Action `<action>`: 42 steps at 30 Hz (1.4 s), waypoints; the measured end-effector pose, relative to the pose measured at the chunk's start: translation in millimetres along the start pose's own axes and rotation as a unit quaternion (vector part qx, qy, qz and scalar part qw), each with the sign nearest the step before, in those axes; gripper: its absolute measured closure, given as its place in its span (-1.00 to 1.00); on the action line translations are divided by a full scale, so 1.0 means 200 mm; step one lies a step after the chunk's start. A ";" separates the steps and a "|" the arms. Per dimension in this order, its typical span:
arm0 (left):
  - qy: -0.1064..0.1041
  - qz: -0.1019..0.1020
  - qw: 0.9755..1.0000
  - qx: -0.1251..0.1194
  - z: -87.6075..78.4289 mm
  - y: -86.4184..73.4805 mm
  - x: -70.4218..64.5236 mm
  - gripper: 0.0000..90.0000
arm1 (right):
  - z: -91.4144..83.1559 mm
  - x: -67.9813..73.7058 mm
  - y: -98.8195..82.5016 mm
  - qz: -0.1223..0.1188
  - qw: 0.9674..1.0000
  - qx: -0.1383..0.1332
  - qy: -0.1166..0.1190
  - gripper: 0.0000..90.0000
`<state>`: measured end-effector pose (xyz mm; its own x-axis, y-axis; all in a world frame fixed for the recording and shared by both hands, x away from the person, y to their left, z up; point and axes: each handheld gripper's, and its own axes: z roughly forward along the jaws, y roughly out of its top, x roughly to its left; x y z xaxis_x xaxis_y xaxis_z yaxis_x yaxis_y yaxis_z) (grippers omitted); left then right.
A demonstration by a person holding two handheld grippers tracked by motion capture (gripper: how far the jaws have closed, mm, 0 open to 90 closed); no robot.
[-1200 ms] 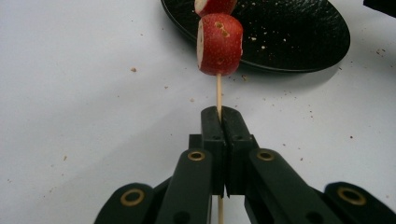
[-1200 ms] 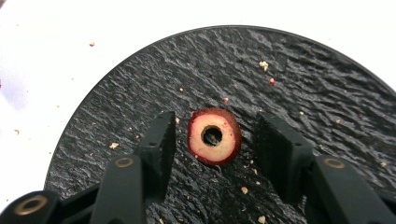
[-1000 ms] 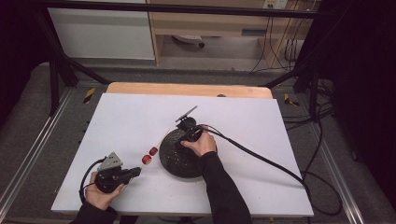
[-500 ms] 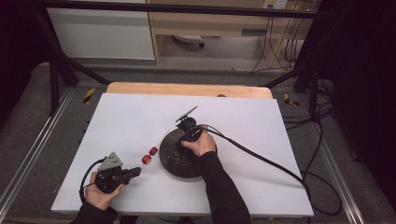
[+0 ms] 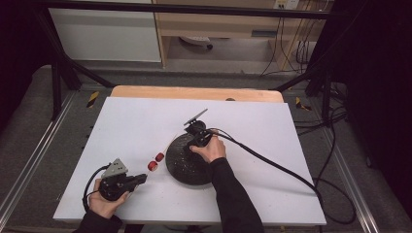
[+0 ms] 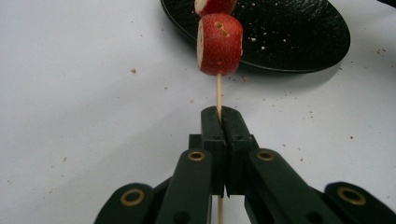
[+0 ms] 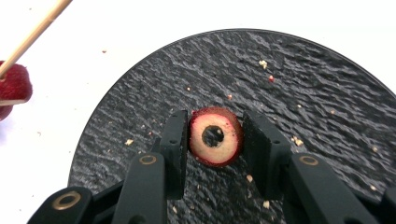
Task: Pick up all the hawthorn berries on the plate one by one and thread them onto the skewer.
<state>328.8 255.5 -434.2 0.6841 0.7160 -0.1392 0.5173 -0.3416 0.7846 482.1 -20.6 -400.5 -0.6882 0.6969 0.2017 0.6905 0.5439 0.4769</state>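
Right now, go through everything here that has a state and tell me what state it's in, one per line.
Left gripper: jaws shut on the skewer.
Skewer: held above the table, two red fruit pieces threaded.
Near threaded piece: on the skewer.
Right gripper: jaws open, straddling the fruit slice, not clamped.
Fruit slice: loose on the plate, cored hole facing the camera.
Black plate: crumb-strewn.

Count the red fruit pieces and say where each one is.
3. Two sit threaded on the skewer held by the left gripper; one lies on the black plate between the right gripper jaws. None seems hidden.
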 end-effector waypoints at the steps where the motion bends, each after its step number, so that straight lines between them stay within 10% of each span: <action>1: 0.000 0.000 1.000 0.000 0.00 0.00 0.00 0.98 | -0.01 0.00 0.00 -0.004 1.000 0.000 -0.001 0.39; 14: 0.000 0.004 1.000 -0.001 0.00 0.00 -0.01 0.98 | -0.10 0.00 -0.05 0.002 1.000 -0.012 0.003 0.39; 28: -0.002 0.008 1.000 -0.004 0.01 0.00 -0.03 0.98 | -0.20 -0.02 -0.21 0.022 0.995 -0.087 0.038 0.39; 42: -0.004 0.011 1.000 -0.007 0.02 0.00 -0.06 0.98 | -0.23 -0.01 -0.34 0.052 0.978 -0.184 0.083 0.39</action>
<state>322.0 244.0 -433.7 0.6991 0.7035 -0.1277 0.4952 -0.3477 0.7961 425.2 -80.6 -393.3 -0.6669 0.6370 0.3866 0.6522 0.2481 0.7163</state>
